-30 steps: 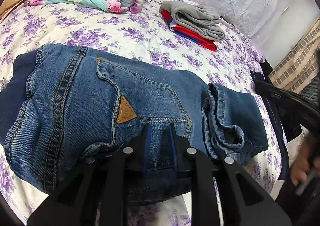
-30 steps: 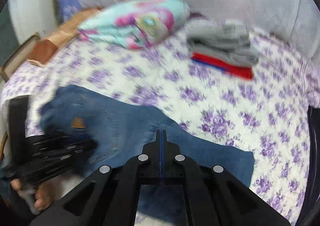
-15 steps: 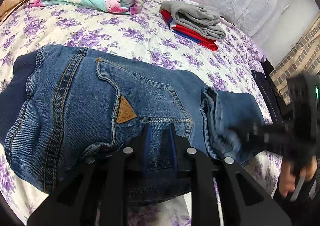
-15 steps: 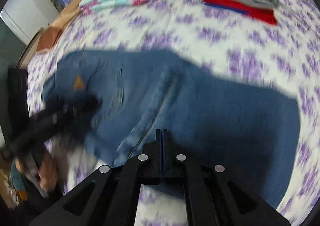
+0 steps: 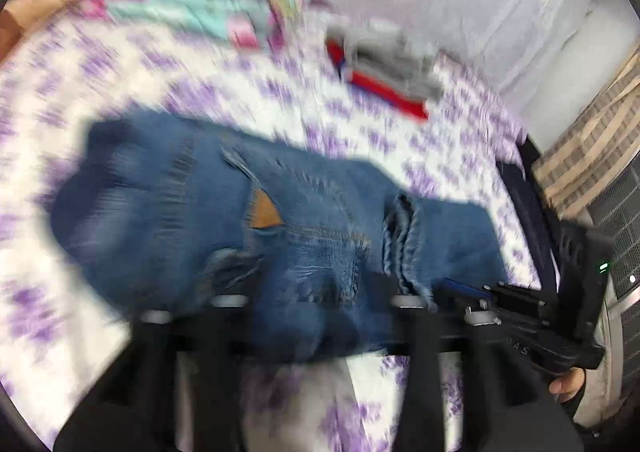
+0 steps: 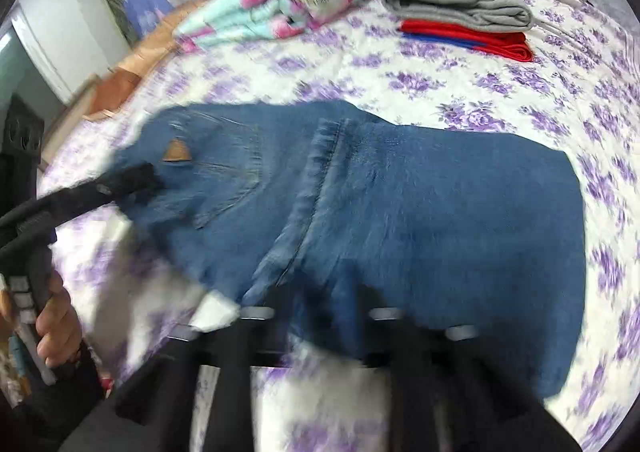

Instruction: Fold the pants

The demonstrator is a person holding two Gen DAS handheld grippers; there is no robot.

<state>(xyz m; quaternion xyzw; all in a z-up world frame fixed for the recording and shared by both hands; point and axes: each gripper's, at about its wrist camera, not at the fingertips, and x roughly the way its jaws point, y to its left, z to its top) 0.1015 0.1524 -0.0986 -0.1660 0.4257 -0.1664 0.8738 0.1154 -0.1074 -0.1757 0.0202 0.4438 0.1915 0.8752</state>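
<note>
Right wrist view: folded jeans [image 6: 400,204] lie mid-frame on the bed [image 6: 500,84]; left tool [image 6: 136,182] touches their left edge. Both tools' spread unreadable through blur.

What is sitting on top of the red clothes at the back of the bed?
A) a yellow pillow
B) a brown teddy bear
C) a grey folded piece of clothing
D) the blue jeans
C: in the right wrist view the grey folded garment lies stacked on the red clothes, while the jeans lie apart, nearer the camera on the flowered bedsheet.
</note>
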